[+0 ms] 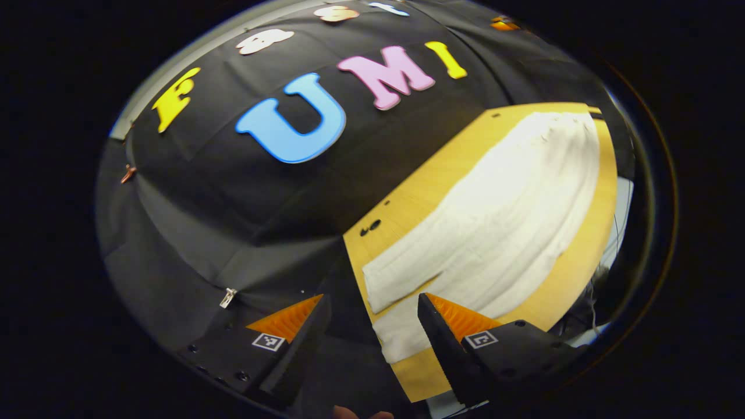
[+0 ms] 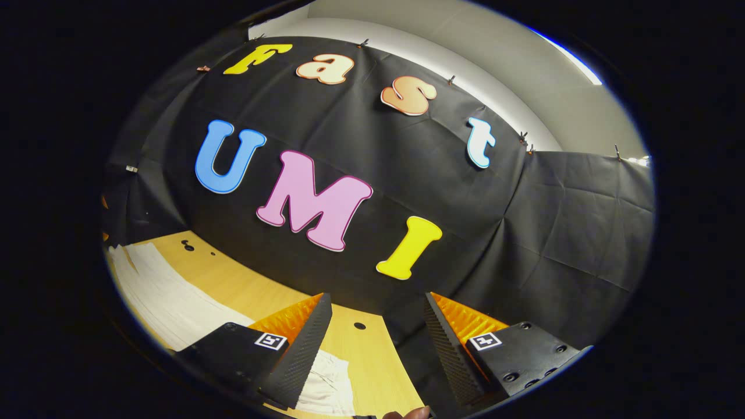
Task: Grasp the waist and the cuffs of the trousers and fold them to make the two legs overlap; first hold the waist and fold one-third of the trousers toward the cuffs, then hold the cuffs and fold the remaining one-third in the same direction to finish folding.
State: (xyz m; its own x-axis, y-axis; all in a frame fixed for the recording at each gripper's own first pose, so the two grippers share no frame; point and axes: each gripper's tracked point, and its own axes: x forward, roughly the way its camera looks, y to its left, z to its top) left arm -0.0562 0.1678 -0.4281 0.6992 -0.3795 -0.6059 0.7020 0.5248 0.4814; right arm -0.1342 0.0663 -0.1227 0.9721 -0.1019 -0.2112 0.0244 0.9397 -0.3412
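Black cloth booth wall [image 2: 407, 174] hangs behind a light wooden table [image 1: 419, 192], with a strip of pale room wall above the cloth in the right gripper view. One pair of white fabric trousers [image 1: 500, 215] lies spread flat on the table, legs side by side, taking up most of the top. The left gripper [image 1: 372, 314] hangs tilted above the near end of the trousers, by the table's edge, jaws spread wide and gripping nothing, not touching the fabric. The right gripper [image 2: 377, 317] sits over the table edge next to the cloth wall, also released and wide apart, with the trousers off to its left and a bit of white fabric below its finger [image 2: 302, 349].
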